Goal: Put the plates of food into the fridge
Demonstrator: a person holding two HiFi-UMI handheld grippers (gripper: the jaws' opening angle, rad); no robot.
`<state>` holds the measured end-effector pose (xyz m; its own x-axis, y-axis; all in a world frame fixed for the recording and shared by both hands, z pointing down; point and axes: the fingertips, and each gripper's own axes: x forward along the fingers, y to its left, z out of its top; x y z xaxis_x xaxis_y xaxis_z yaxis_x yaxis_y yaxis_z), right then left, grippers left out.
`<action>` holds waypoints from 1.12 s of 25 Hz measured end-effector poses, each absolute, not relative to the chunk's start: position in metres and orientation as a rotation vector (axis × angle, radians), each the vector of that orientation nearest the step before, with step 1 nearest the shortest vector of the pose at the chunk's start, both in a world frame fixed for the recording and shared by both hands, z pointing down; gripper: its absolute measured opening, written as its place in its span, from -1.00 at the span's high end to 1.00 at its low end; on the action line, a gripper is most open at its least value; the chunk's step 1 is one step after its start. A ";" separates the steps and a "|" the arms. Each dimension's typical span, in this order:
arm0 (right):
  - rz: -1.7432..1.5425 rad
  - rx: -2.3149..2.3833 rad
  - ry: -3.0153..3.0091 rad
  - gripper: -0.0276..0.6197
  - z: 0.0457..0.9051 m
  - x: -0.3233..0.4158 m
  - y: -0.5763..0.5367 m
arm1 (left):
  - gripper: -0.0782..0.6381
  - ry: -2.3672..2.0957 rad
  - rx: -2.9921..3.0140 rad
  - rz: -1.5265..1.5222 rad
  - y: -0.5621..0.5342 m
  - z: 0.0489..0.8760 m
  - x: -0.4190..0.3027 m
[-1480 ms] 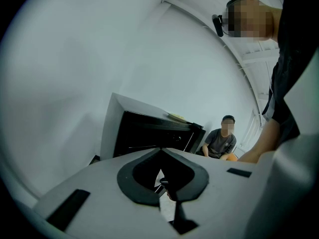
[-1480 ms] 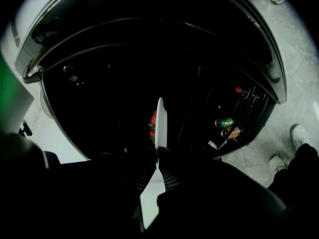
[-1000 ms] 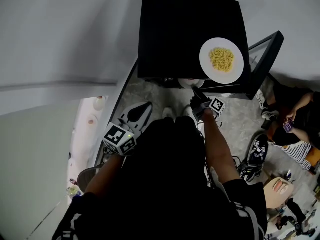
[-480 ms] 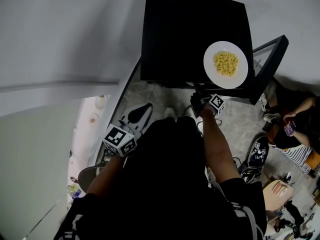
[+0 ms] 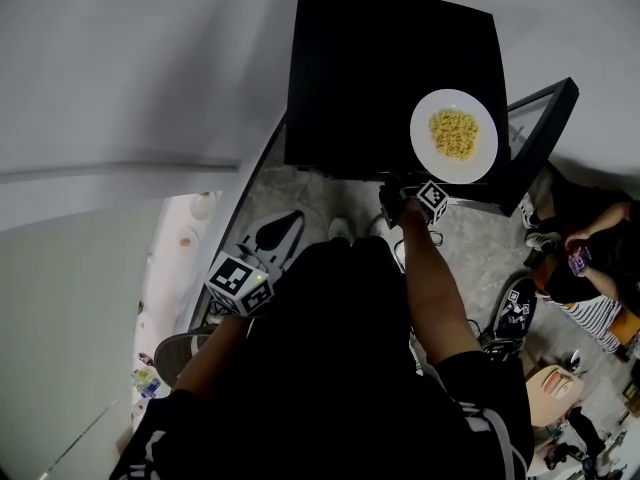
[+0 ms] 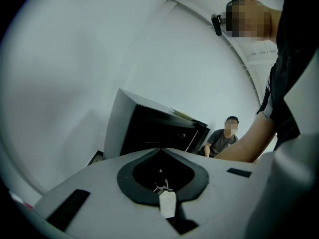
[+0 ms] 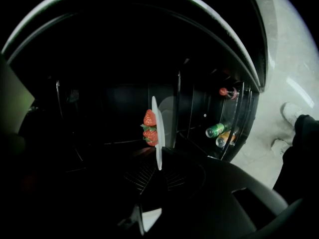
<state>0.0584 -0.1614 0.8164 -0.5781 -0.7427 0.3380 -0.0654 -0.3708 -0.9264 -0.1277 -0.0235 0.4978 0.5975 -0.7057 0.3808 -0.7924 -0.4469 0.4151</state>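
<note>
A black fridge stands ahead with its door swung open to the right. On its top rests a white plate of yellow food. My right gripper is at the fridge's open front, shut on the rim of a second white plate seen edge-on, with strawberries on it. That plate reaches into the dark interior above a wire shelf. The right gripper pinches its near rim. My left gripper hangs back at the left, shut and holding nothing, aimed towards the fridge.
Two cans lie in the door shelf. People sit on the floor at the right, and one shows beyond the fridge. Shoes lie on the floor near them. A white wall runs along the left.
My right gripper has moved forward and a little down into the fridge opening. The strawberry plate's rim, seen below the fridge top before, is now hidden under it. The left gripper has stayed put.
</note>
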 end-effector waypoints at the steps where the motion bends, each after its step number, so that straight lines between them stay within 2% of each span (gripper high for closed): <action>1: -1.999 -1.097 1.396 0.80 0.818 0.059 -0.162 | 0.72 -1.186 2.264 0.204 -0.024 0.498 -0.128; 21: -2.003 -1.150 1.292 0.80 0.820 0.066 -0.164 | 0.73 -1.149 2.285 0.230 -0.026 0.499 -0.118; 25: -1.996 -1.150 1.293 0.61 0.818 0.061 -0.172 | 0.73 -1.167 2.266 0.230 -0.024 0.501 -0.123; 28: -1.991 -1.164 1.300 0.56 0.817 0.062 -0.170 | 0.73 -1.163 2.263 0.232 -0.022 0.502 -0.123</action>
<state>0.0622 -0.1701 0.8171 -0.5171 -0.7625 0.3888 -0.0492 -0.4270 -0.9029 -0.1232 -0.0224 0.5016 0.6051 -0.6888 0.3993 -0.7893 -0.4530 0.4145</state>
